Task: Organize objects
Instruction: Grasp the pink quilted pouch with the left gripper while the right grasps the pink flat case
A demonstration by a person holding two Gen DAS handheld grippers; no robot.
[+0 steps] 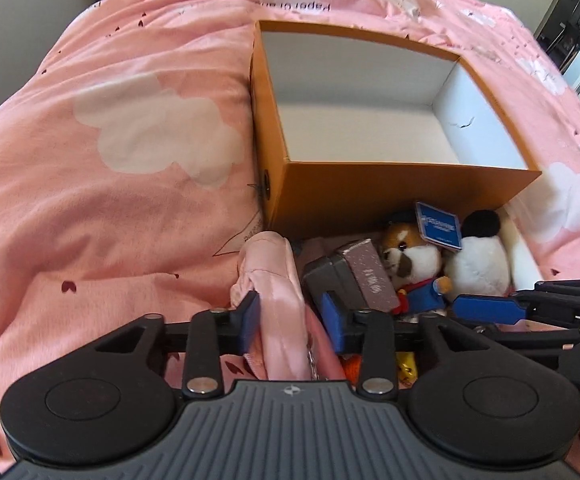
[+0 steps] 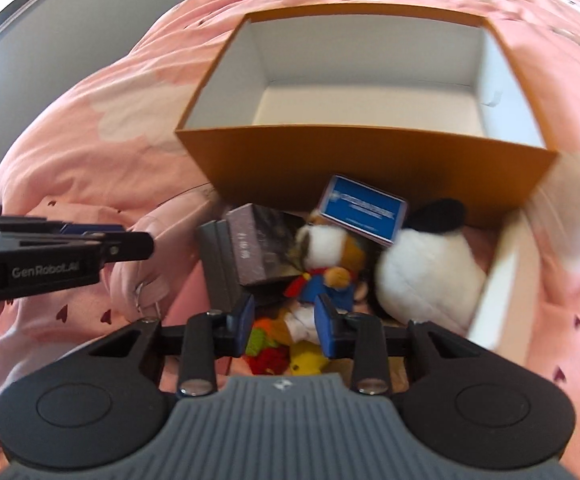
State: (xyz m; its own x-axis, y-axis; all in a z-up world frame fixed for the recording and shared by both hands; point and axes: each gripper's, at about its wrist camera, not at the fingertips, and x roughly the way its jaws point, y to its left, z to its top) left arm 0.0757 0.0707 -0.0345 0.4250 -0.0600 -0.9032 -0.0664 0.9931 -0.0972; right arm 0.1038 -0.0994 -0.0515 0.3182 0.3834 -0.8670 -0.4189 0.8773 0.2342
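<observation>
On the pink bed cover (image 1: 122, 208), an orange box (image 1: 390, 196) with a white inside is standing open, and a heap of things is lying just before its near wall: a dog plush (image 1: 408, 264), a white plush (image 1: 478, 264), a blue card (image 2: 362, 210) and a mauve box (image 1: 370, 276). Beside the heap, the left gripper (image 1: 295, 322) is pinching a fold of pink satin cloth (image 1: 278, 304) between its narrowed fingers. The right gripper (image 2: 284, 320) is straddling the dog plush's legs; whether its fingers are pressing, I cannot tell.

Empty orange box (image 1: 390, 196) upright behind heaped plush toys (image 1: 442, 264)
</observation>
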